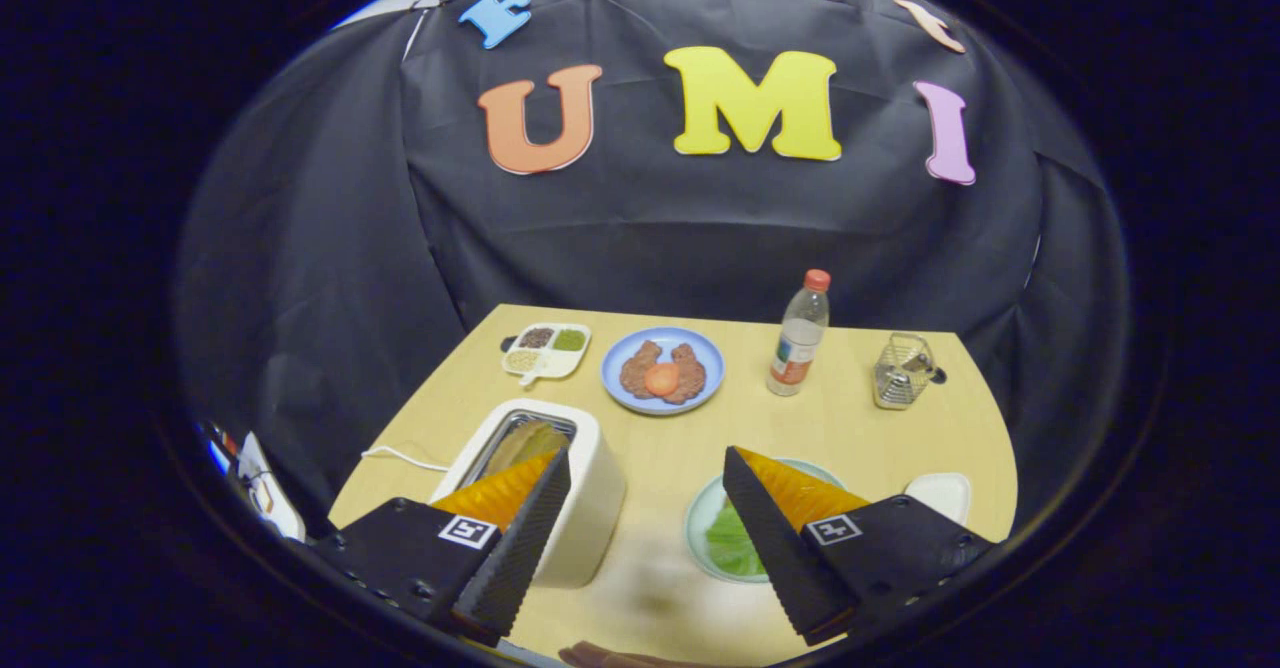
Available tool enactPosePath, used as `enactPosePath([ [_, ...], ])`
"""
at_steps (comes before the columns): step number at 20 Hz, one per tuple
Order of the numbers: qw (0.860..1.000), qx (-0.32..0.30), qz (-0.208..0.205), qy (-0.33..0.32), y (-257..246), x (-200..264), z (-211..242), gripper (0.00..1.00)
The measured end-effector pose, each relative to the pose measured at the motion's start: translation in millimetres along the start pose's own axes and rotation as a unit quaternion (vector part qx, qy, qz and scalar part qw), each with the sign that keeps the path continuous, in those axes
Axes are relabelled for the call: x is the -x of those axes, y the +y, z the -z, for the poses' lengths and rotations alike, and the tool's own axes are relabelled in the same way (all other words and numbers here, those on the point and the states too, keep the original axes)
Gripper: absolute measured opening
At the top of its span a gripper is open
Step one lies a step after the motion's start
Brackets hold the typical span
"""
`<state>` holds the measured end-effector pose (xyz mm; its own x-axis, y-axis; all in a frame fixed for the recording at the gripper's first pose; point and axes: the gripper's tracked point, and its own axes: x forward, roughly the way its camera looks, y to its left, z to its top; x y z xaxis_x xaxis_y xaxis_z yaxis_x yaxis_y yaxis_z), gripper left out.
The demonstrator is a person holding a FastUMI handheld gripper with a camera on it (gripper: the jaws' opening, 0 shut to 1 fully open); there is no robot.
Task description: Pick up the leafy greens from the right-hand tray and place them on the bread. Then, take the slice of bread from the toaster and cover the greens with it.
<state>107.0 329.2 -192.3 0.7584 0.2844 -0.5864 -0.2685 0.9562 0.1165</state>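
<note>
My gripper (648, 466) hangs open above the near part of the wooden table (850, 428), with nothing between its fingers. Leafy greens (730, 540) lie on a pale green plate (700, 508) just under and beside the right finger (775, 538), which hides part of them. A white toaster (590, 488) stands under the left finger (520, 538), with a slice of bread (528, 442) showing in its slot. Further off, a blue plate (612, 373) holds brown patties topped by a round orange slice (661, 378).
A plastic bottle with a red cap (799, 336) and a small wire basket (902, 370) stand at the back right. A white divided tray of seasonings (546, 351) sits at the back left. A white dish (940, 493) lies beyond the right finger. The toaster's white cord (400, 458) trails left.
</note>
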Motion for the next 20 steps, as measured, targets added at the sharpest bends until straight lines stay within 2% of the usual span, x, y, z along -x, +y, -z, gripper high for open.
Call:
enactPosePath([
  [3,1.0,0.001,-0.002,0.014,32.7,-11.4,2.9,0.96],
  [6,0.999,-0.009,0.016,0.034,51.7,-28.4,12.4,0.96],
  [10,0.996,-0.031,0.036,0.074,74.6,-54.0,26.4,0.86],
  [12,0.993,-0.047,0.052,0.097,80.0,-67.7,34.2,0.86],
  [14,0.987,-0.06,0.075,0.13,79.5,-77.7,43.2,0.79],
  [17,0.98,-0.085,0.095,0.153,75.8,-87.1,50.7,0.54],
  [20,0.979,-0.072,0.106,0.16,71.0,-84.4,50.3,0.28],
])
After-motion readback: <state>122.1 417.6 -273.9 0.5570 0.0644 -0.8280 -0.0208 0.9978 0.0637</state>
